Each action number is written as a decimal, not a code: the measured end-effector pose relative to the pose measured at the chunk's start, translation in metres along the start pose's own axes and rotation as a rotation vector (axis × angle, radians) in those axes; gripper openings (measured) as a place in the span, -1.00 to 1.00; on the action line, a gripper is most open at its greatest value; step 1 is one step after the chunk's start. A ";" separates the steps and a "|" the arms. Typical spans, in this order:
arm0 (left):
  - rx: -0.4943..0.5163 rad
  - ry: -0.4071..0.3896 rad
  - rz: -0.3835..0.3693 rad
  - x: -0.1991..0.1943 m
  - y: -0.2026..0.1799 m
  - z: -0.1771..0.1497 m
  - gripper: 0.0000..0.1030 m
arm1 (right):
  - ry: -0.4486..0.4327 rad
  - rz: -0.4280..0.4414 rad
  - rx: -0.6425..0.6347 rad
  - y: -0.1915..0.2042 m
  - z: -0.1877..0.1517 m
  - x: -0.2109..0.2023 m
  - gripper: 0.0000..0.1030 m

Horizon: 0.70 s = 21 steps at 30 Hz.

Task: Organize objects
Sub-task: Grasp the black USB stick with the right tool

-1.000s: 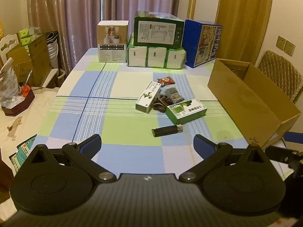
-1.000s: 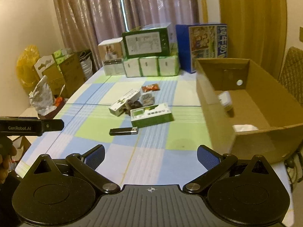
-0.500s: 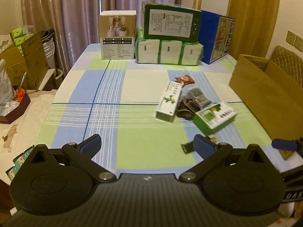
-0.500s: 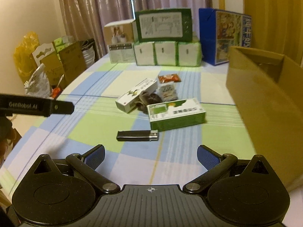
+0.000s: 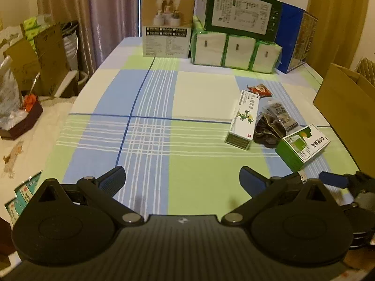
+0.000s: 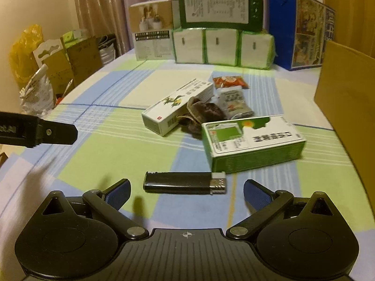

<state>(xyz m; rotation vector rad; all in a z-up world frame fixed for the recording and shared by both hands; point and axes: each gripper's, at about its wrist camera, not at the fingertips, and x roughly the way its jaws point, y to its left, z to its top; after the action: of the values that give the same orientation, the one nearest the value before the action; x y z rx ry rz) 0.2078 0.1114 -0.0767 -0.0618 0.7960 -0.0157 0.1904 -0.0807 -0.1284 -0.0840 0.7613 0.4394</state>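
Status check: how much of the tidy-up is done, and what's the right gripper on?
Nothing visibly done: the cardboard box's inside is out of sight. In hand: the right gripper, open and empty, is lined up just short of the black lighter. The left gripper is open over bare cloth. Left on the table: lighter, green box, white box, brown pouch, two snack packets.

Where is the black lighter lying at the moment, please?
In the right wrist view the lighter lies flat on the tablecloth, just ahead of the open right gripper, beside the green box.
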 end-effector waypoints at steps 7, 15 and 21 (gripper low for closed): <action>-0.001 0.024 -0.019 0.007 -0.003 0.000 0.97 | -0.013 -0.019 0.007 0.002 -0.001 0.011 0.86; 0.007 0.030 -0.021 0.009 -0.009 0.001 0.97 | -0.027 -0.033 -0.024 0.005 0.000 0.010 0.55; 0.007 0.030 -0.015 0.010 -0.008 0.001 0.97 | -0.018 -0.031 -0.004 0.001 0.001 0.005 0.54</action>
<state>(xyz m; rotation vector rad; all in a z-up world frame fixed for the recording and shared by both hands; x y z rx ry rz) 0.2152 0.1035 -0.0826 -0.0610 0.8254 -0.0336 0.1932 -0.0778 -0.1311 -0.0951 0.7410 0.4115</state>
